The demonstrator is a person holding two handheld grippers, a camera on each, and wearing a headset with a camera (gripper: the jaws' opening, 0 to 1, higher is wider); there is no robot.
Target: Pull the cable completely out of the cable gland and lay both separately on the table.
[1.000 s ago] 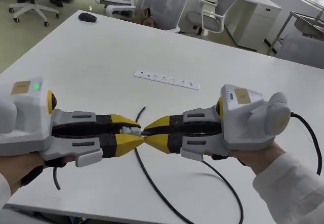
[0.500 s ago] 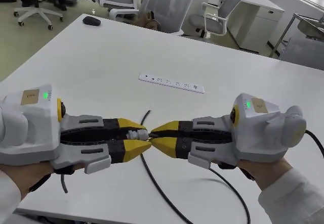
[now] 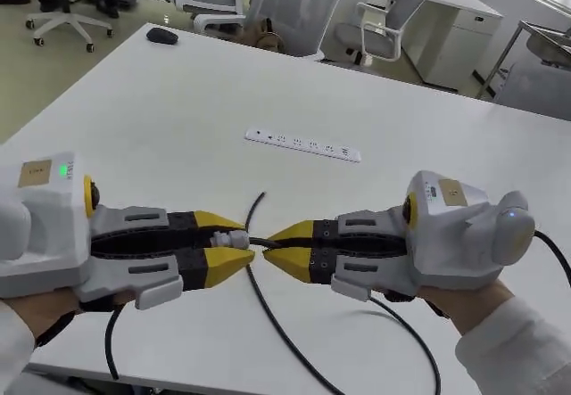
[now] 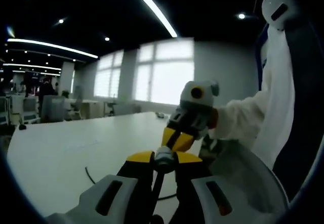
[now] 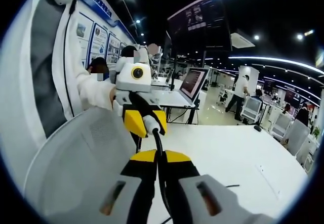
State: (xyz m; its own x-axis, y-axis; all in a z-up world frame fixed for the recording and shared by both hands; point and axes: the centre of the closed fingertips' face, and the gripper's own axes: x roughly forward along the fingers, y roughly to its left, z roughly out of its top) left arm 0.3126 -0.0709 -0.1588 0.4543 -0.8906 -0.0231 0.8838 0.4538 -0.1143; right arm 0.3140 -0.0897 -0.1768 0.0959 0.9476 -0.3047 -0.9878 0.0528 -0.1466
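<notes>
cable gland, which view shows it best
The head view: the cable gland is seen side-on between the left tool's yellow tips, with the black cable running from it to the right tool. The left gripper view shows it end-on, low between the jaws. The right gripper view shows it small, across the gap.

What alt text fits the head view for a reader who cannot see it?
Above a white table, the left gripper clamps a cable gland and the right gripper, facing it tip to tip, clamps the black cable coming out of it. The cable trails across the table; a white power strip lies beyond.
</notes>
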